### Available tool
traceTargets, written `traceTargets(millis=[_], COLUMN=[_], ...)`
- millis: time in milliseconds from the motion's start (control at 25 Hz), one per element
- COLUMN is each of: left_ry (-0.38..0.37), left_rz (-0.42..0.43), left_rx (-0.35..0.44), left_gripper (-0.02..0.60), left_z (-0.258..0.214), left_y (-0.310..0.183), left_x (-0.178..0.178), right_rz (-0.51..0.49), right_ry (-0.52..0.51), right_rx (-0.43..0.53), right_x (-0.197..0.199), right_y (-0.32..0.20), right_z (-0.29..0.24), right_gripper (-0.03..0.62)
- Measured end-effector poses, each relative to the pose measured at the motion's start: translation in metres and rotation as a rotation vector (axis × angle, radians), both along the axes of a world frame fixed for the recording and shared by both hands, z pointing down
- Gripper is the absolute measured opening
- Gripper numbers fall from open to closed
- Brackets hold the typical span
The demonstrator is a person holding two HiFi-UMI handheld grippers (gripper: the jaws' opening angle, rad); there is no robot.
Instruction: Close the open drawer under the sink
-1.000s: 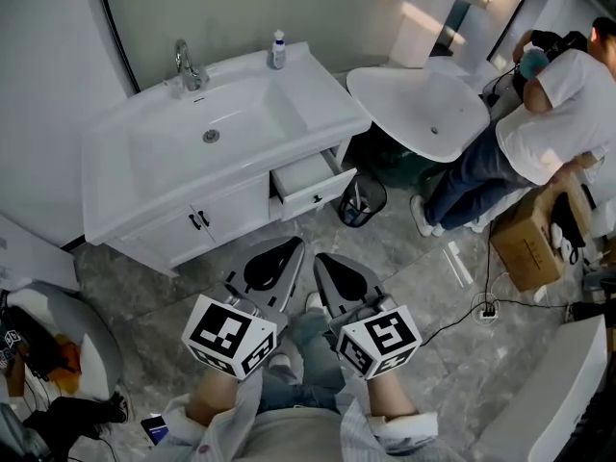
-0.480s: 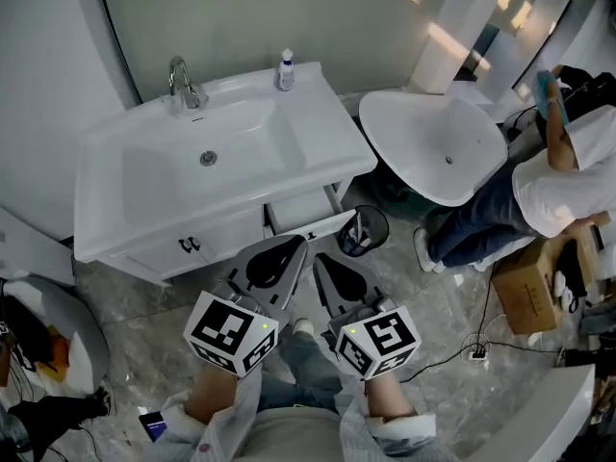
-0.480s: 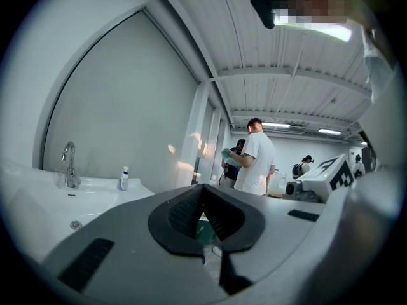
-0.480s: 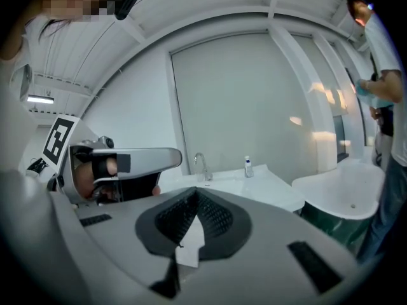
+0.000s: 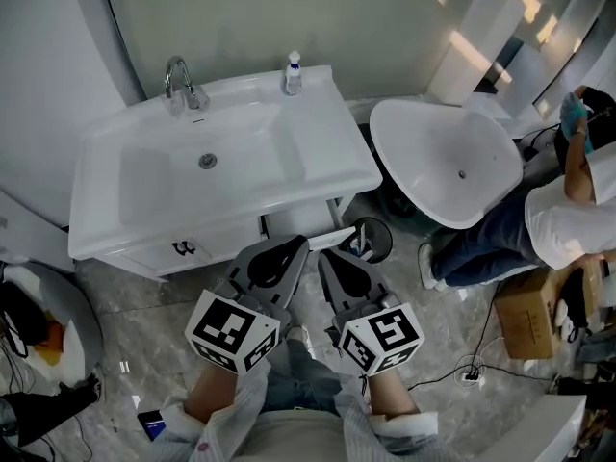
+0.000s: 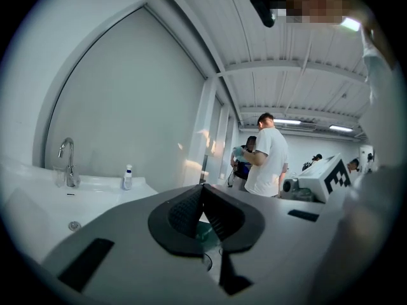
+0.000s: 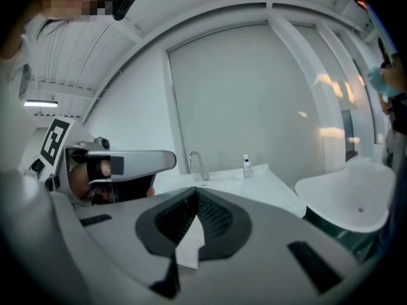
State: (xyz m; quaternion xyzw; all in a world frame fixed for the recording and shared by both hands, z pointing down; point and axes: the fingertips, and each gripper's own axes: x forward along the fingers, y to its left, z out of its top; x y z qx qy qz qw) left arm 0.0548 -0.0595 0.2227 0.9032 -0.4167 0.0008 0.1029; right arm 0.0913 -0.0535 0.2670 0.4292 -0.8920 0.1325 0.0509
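approach step: left gripper (image 5: 287,250) and right gripper (image 5: 332,261), both closed and empty, near the open drawer (image 5: 325,238); next move likely pushes its front inward.

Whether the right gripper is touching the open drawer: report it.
Cannot tell. In the head view the right gripper overlaps the drawer, hiding any gap; the right gripper view does not settle it.

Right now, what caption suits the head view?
Left hand-held gripper and right hand-held gripper, both shut, point toward the open drawer under the sink.
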Motion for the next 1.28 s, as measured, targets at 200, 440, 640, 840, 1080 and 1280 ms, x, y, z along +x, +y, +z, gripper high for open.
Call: traceTargets(millis=[200,440,640,840,1080,1280], left_ry=[-0.003,-0.010,-0.009,-0.006,-0.011,-0.020], left_rz=[-0.001,0.021,0.027,0.037,0.050,0.048], left_rx=[-0.024,-0.022,-0.021,-0.033,-0.048,-0.086], left_gripper=[0.015,0.015,0.015,0.015,0.015,0.015], left_z=[0.007,0.007,0.009,0.014,0.028,0.054], left_y=[-0.025,-0.064,-0.094,-0.116,-0.126,-0.125], left_x=[-0.003,-0.007,-0.023,-0.042,-0.054,-0.053], right_rz=[-0.001,0.016,0.032,0.062,0.094,0.099], right_ry=[-0.003,-0.002,0.008,0.010,0.014,0.026], right_rx=[-0.019,-0.027,-0.032,-0.055,-0.069,-0.086], right_x=[-0.001,-0.009,-0.021,-0.032,-0.039,-0.036], right_y=[-0.026,-0.063,-0.094,-0.115,-0.124,-0.122], right_z=[0.004,0.006,0.010,0.020,0.034,0.056], right_gripper=[0.009,0.009,0.009,0.009,0.009,0.010])
